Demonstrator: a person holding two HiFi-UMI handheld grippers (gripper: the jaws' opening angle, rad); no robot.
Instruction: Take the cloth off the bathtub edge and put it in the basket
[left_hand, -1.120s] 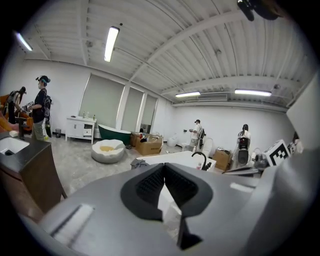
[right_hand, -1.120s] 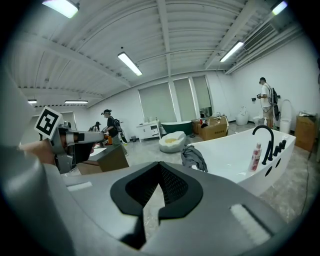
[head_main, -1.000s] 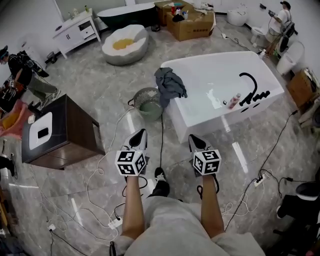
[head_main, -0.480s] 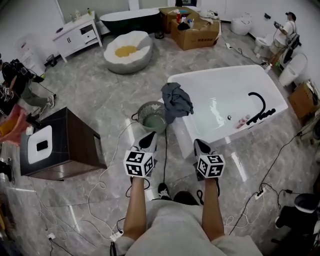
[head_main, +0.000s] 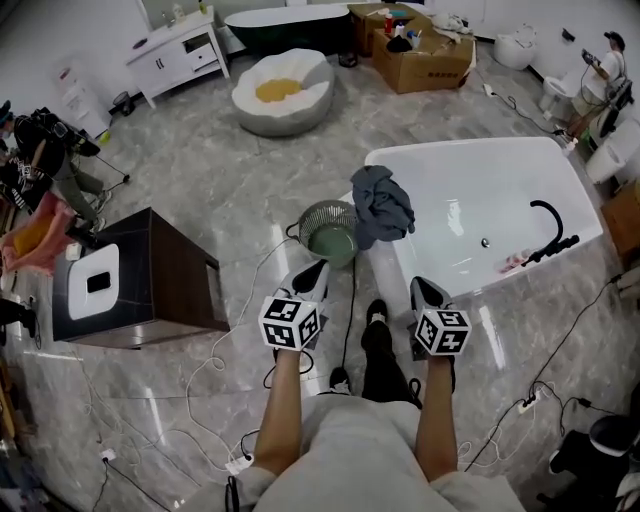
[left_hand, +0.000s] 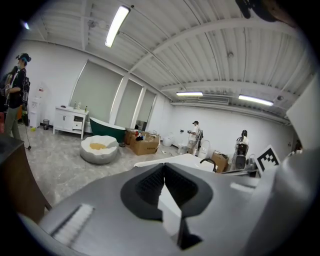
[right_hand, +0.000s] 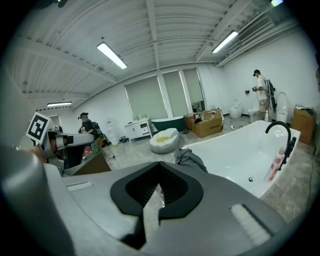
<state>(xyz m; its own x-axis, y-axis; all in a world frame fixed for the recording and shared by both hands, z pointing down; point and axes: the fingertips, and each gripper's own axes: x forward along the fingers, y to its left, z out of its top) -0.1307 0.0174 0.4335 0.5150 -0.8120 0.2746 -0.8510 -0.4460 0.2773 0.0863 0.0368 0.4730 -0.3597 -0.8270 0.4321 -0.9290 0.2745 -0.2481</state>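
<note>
Holding left tool (head_main: 313, 276) and right tool (head_main: 424, 289) fully closed, nothing gripped, out in front above floor. Seeing grey cloth (head_main: 382, 205) draped over near bathtub (head_main: 470, 185) edge, just beside round basket (head_main: 306, 222) on floor, apart from both tools.

— Where do we find the cloth (head_main: 382, 205)?
— We see it grey-blue and crumpled, draped over the corner edge of the white bathtub (head_main: 450, 148).
— And the basket (head_main: 318, 213)?
— Round wire mesh, upright on the floor, just beside that corner.
</note>
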